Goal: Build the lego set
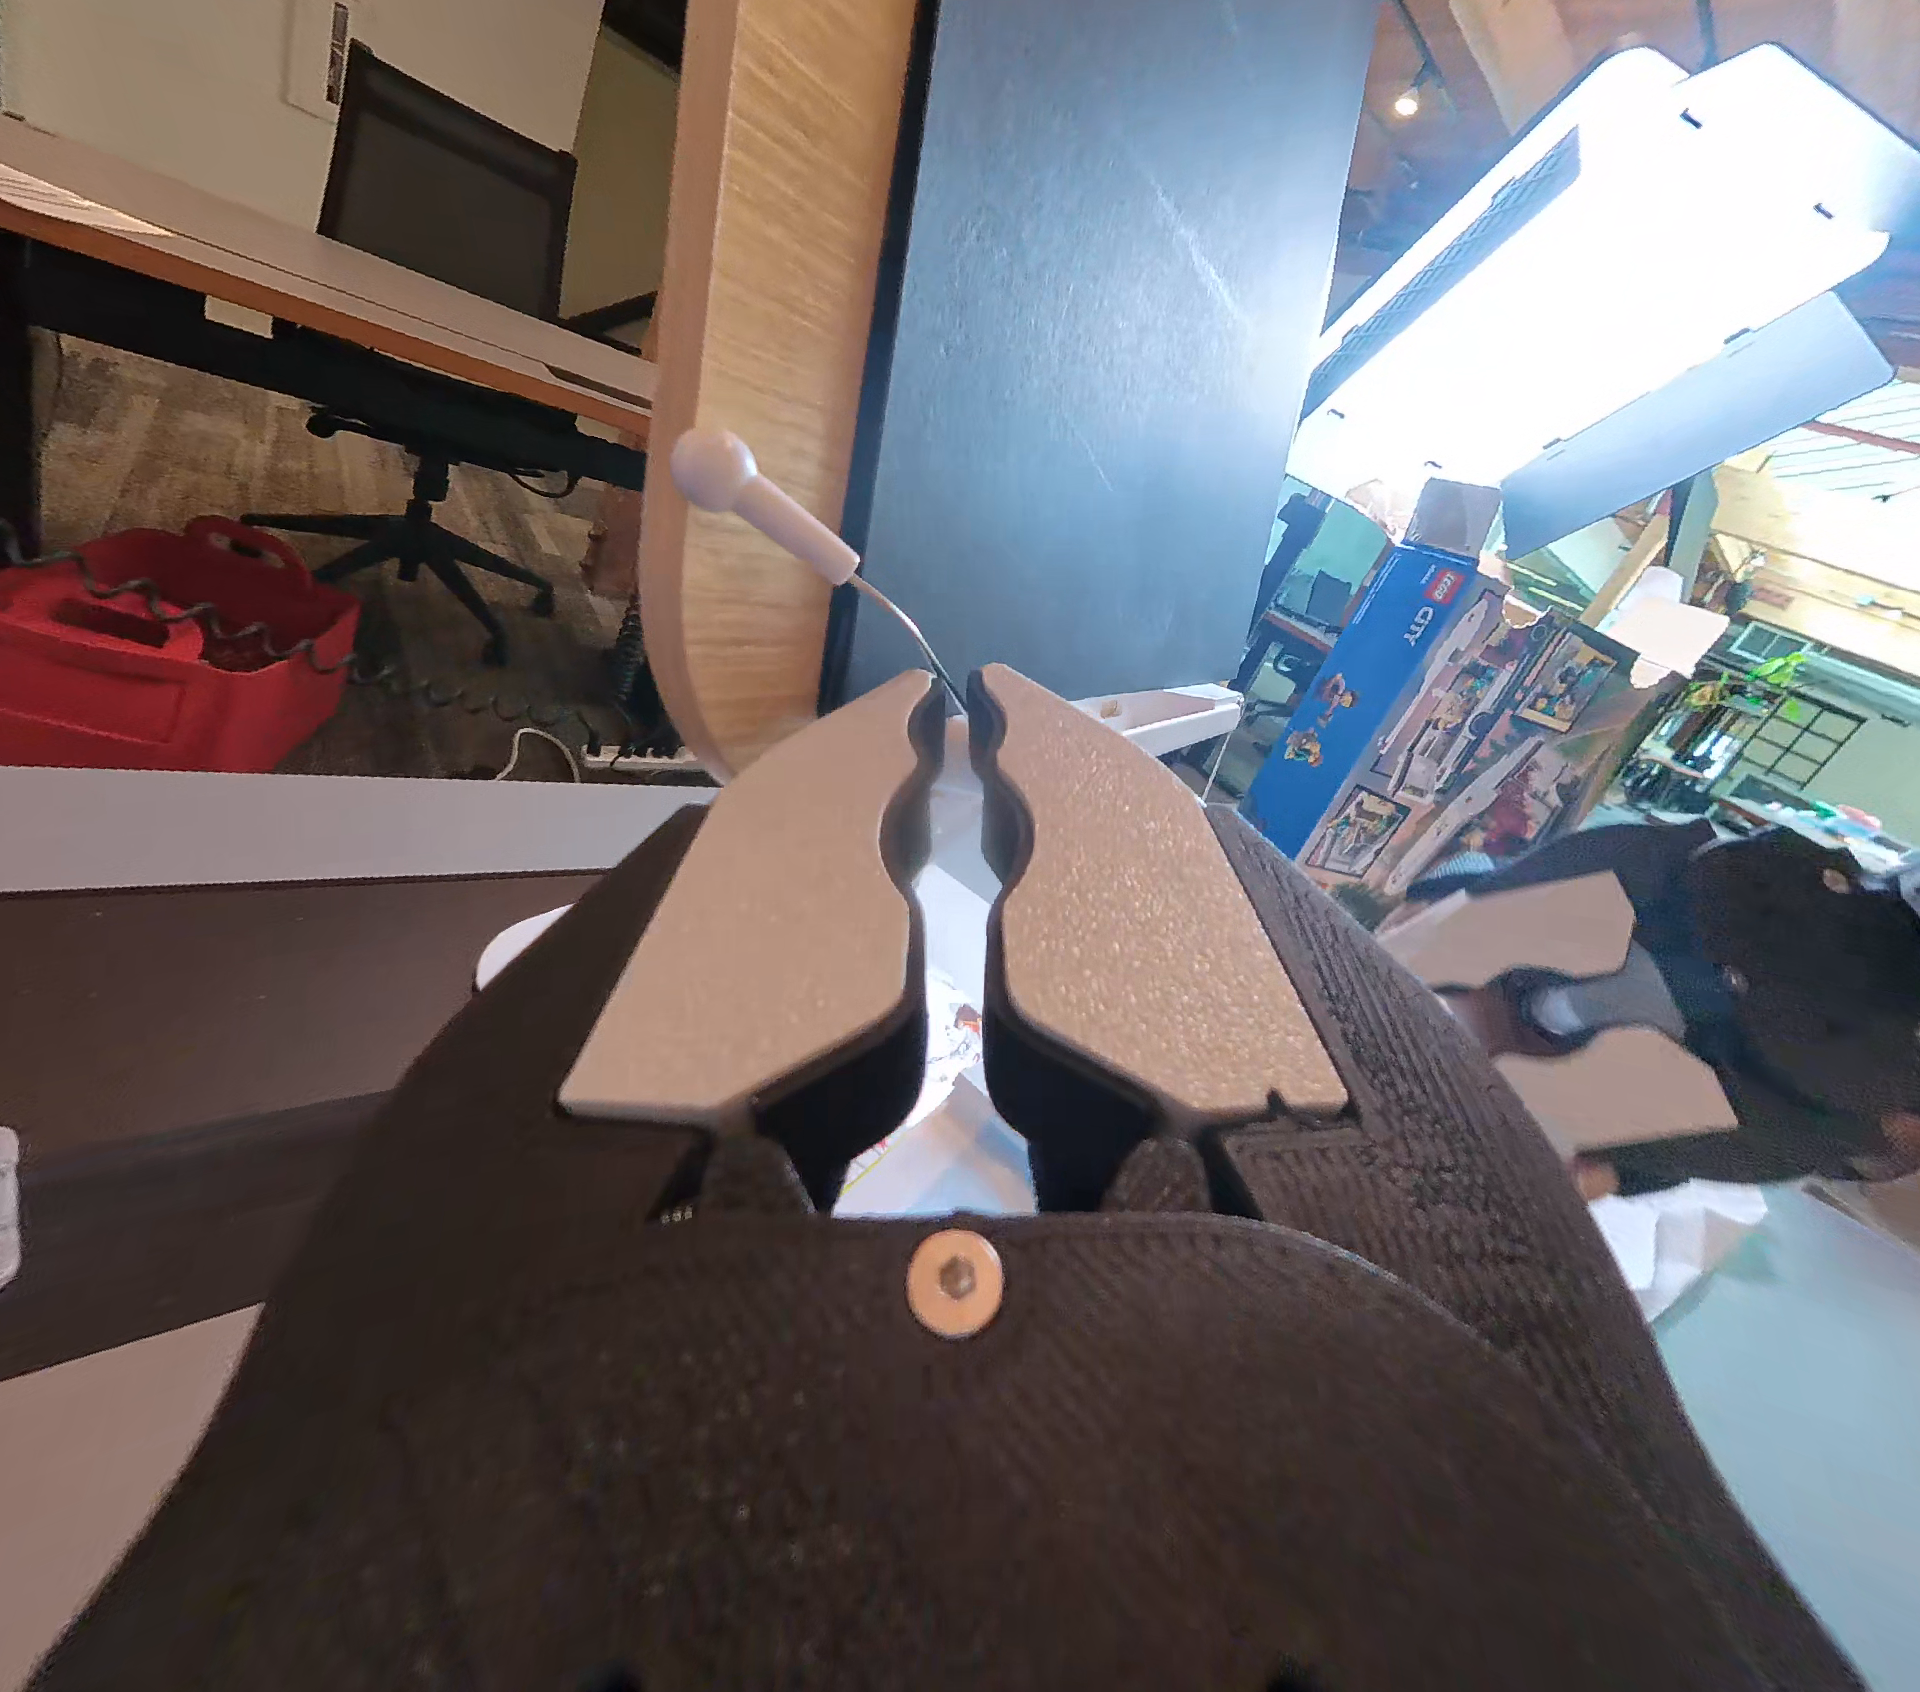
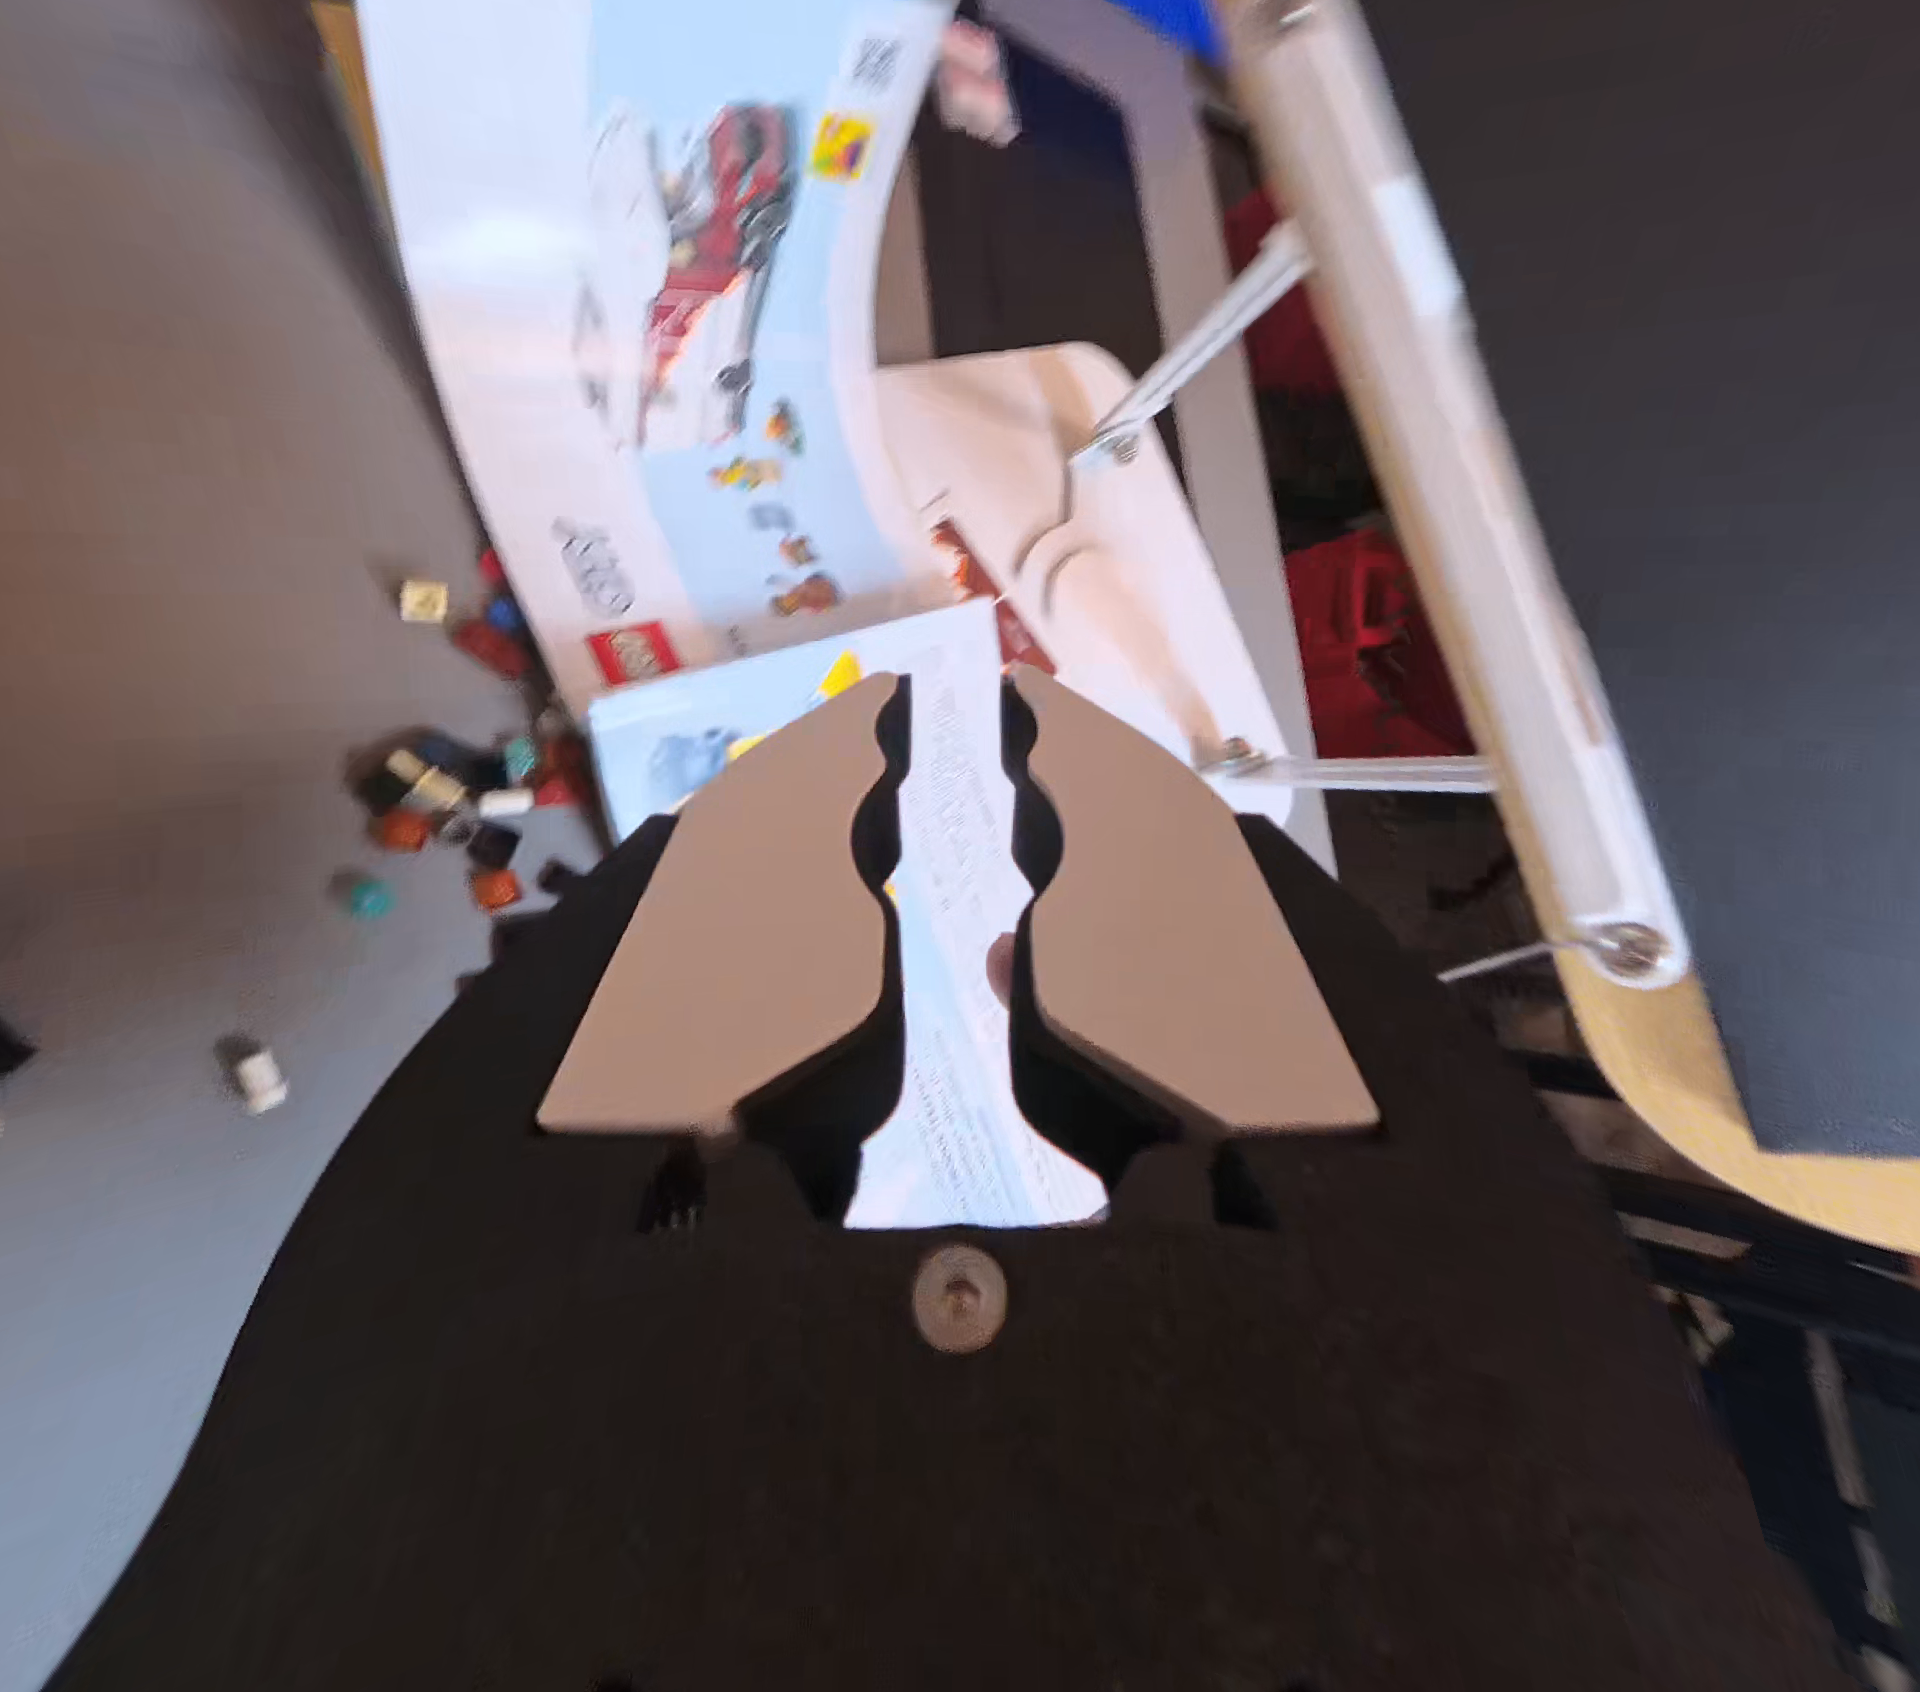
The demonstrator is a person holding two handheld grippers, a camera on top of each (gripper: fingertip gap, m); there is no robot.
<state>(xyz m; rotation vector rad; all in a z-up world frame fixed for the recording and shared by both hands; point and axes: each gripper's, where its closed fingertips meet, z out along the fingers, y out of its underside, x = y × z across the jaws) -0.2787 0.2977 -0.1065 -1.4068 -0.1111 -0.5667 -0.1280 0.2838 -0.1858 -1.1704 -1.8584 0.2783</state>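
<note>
Bricks (image 2: 457,795): loose, mixed colours, scattered on the grey table (image 2: 156,1175), seen in the right wrist view only, left of the booklets.
Large booklet (image 2: 623,271): curled, lying beyond a small booklet (image 2: 940,811).
Right gripper (image 2: 956,686): above the small booklet, jaws narrowly apart, nothing between them; view blurred.
Left wrist view only, left to right: red bin (image 1: 156,666) on the floor; antenna piece (image 1: 769,520), white ball-tipped, thin stem pinched at the tips of the left gripper (image 1: 956,692); blue set box (image 1: 1371,686) behind.
</note>
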